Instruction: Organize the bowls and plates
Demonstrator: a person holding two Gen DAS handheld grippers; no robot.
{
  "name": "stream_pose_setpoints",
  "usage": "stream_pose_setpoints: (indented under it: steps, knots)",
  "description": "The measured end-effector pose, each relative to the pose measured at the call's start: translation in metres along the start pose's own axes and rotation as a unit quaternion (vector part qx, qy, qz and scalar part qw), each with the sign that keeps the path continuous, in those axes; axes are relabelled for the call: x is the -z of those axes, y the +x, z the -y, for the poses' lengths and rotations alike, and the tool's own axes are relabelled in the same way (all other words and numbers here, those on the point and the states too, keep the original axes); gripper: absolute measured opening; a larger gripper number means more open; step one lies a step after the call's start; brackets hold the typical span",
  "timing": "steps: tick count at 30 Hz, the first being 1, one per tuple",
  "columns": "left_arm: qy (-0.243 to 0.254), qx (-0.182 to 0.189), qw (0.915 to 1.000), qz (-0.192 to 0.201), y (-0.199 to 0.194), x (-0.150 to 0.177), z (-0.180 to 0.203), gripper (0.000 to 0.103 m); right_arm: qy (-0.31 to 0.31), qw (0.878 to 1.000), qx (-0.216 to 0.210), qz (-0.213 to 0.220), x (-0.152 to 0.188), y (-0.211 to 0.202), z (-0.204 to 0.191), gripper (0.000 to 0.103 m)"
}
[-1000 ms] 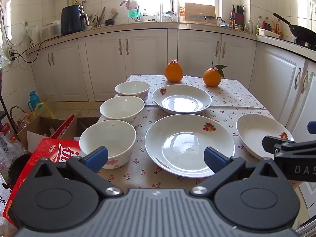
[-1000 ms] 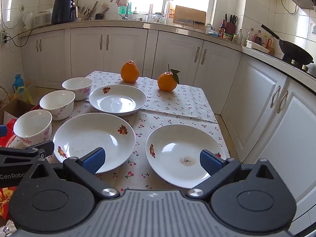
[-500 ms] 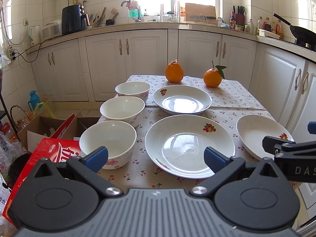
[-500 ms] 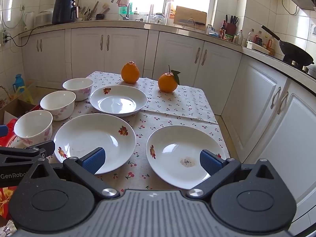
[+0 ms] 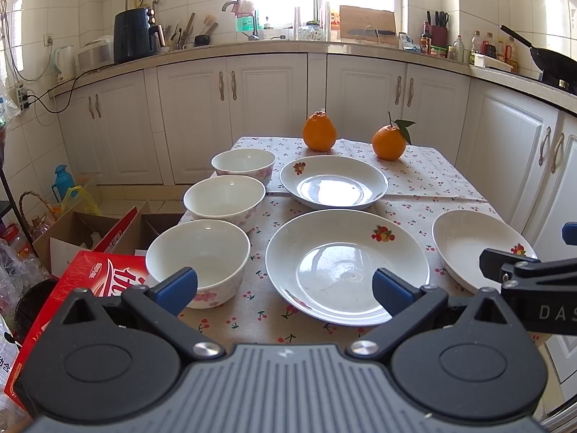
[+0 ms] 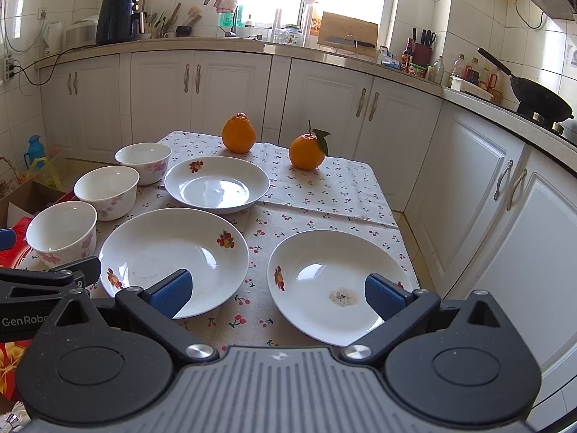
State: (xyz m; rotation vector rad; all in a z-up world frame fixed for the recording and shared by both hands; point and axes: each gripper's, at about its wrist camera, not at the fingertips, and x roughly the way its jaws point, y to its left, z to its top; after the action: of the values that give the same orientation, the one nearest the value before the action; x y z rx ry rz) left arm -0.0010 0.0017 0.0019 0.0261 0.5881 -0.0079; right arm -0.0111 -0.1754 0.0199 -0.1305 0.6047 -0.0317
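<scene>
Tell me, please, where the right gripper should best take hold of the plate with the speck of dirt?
Probably its near rim: the plate lies flat and shallow, so the open right gripper could come in low from the front, one finger over the lip and one under.

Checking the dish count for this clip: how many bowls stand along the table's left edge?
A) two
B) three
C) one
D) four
B: the near bowl, the middle bowl and the far bowl stand in a row, separate and unstacked.
</scene>
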Motion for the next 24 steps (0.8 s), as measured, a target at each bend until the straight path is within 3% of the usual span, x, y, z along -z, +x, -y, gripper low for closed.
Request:
stream_pose_setpoints:
  steps: [24]
  knots:
    - [-0.001, 0.0, 1.0, -0.001, -0.0003, 0.0005, -0.0004, 0.102, -0.002, 1.0, 0.002, 0.002, 0.0, -0.0005, -0.0001, 0.103]
